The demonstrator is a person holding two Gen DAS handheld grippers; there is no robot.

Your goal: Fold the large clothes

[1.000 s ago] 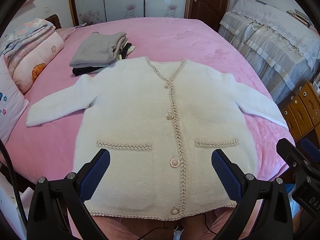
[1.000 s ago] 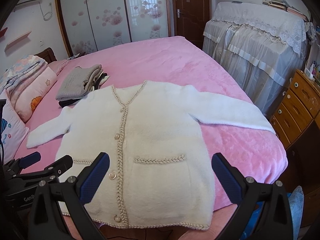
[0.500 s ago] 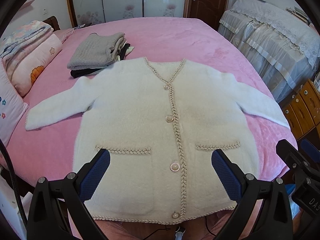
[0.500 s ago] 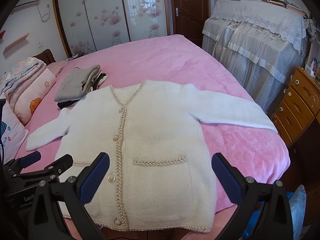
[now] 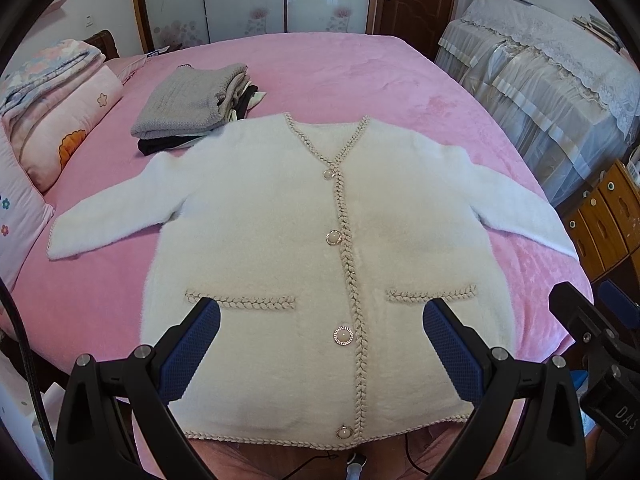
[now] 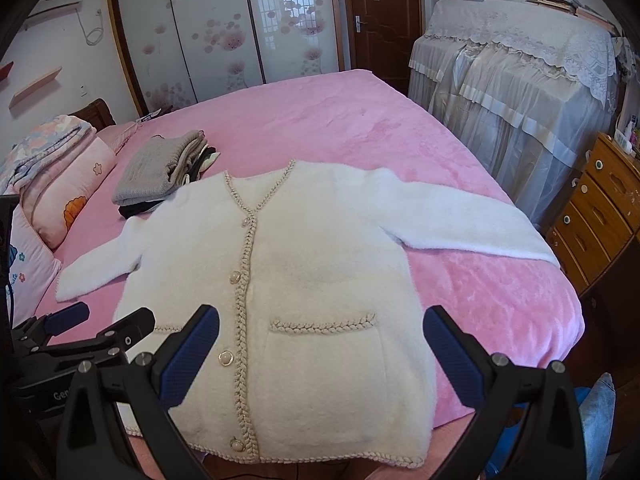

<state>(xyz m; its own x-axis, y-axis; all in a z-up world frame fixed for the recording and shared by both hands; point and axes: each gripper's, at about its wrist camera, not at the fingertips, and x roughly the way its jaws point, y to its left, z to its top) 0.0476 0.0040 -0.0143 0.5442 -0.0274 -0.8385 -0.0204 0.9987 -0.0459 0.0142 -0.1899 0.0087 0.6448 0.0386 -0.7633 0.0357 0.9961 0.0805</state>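
A white fuzzy cardigan (image 5: 280, 232) (image 6: 320, 264) with braided beige trim and pearl buttons lies flat and buttoned on the pink bed (image 5: 340, 72) (image 6: 320, 112), both sleeves spread outward. Its hem reaches the near bed edge. My left gripper (image 5: 320, 344) hovers open above the lower part of the cardigan, holding nothing. My right gripper (image 6: 320, 348) is open too, above the cardigan's right pocket (image 6: 324, 360), empty. The left gripper's black body (image 6: 80, 340) shows at the lower left of the right wrist view.
A stack of folded clothes (image 5: 192, 108) (image 6: 164, 172), grey on top, sits beyond the cardigan's left shoulder. Pillows and a folded quilt (image 5: 52, 112) lie at the left. A lace-covered cabinet (image 6: 520, 80) and wooden drawers (image 6: 600, 216) stand right of the bed.
Both views have shifted slightly: the cardigan sits a little lower and farther in frame, as both grippers rose or drew back a bit. The cardigan itself has not moved.
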